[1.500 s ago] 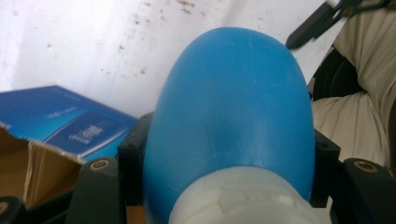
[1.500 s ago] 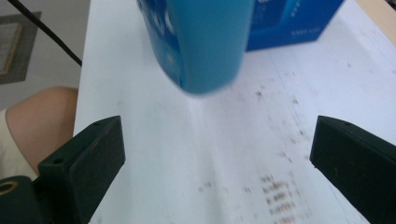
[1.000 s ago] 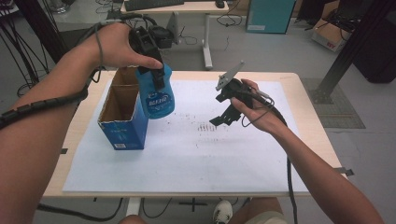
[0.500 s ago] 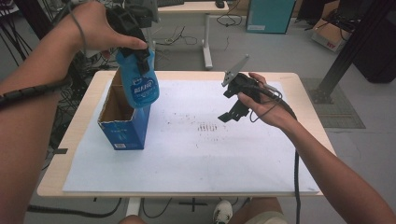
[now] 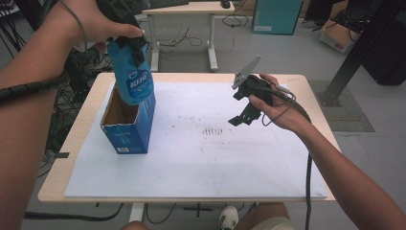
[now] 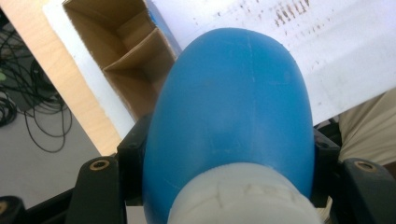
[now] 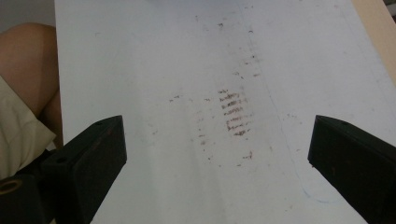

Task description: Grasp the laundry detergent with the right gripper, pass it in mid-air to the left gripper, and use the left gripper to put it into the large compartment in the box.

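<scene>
A blue plastic bottle (image 5: 133,76) with a white cap (image 6: 238,196) hangs above the open blue cardboard box (image 5: 125,125) at the table's left. My left gripper (image 5: 128,40) is shut on the bottle's upper part; in the left gripper view both black jaws press the blue body (image 6: 233,112) from either side. Below it the box shows its brown inside with a cardboard divider (image 6: 135,51). My right gripper (image 5: 244,115) hovers over the white sheet (image 5: 201,143) at the right of centre, open, with nothing between its fingers (image 7: 93,154).
The white sheet carries dark smudge marks (image 5: 213,129) near its middle. Bare wooden table edge (image 5: 81,139) runs along the left. Cables lie on the floor (image 6: 32,112) to the left of the table. A second desk (image 5: 191,9) stands behind.
My left gripper has lifted the blue bottle up and to the left, so it now hangs higher over the box. The right gripper has stayed where it was.
</scene>
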The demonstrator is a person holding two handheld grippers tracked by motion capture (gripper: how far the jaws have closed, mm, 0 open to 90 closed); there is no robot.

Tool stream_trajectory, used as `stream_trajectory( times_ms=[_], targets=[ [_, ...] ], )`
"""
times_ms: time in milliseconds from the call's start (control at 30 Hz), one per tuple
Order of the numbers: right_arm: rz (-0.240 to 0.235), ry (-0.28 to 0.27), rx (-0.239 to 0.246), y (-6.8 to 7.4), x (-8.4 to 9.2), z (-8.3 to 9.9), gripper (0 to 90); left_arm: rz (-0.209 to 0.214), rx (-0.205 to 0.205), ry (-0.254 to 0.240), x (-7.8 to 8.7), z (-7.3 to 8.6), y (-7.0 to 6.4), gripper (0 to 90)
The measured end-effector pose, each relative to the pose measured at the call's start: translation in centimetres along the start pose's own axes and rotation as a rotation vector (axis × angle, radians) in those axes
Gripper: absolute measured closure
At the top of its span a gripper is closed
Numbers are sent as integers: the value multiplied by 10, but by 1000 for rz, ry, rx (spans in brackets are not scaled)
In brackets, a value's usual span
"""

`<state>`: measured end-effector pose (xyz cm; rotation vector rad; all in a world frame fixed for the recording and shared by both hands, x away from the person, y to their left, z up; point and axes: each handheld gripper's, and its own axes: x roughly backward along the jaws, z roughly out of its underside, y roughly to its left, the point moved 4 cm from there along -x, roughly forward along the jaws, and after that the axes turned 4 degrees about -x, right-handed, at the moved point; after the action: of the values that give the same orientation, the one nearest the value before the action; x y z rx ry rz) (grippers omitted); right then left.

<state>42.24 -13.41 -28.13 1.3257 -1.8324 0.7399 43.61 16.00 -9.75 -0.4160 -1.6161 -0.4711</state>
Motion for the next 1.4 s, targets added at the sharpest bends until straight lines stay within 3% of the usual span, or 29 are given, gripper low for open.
stream_trajectory(
  times_ms=[200, 333, 700, 1100, 1267, 1400],
  targets=[
    [19, -2, 5, -1, 5, 4, 45, -14, 65, -15, 7, 0, 10, 369],
    [24, -4, -4, -2, 9, 7, 45, -25, 132, -29, 12, 1, 18, 369],
    [32, 3, -3, -3, 13, 8, 45, 2, 308, -30, 15, 7, 47, 369],
    [44, 16, 13, -2, 13, 5, 46, 24, 515, -76, 17, 20, 77, 371],
    [48, 15, 6, -2, 14, 7, 45, 50, 577, -88, 10, 28, 86, 371],
    [48, 16, 9, -3, 13, 9, 46, 47, 606, -78, 5, 32, 89, 371]
  ],
)
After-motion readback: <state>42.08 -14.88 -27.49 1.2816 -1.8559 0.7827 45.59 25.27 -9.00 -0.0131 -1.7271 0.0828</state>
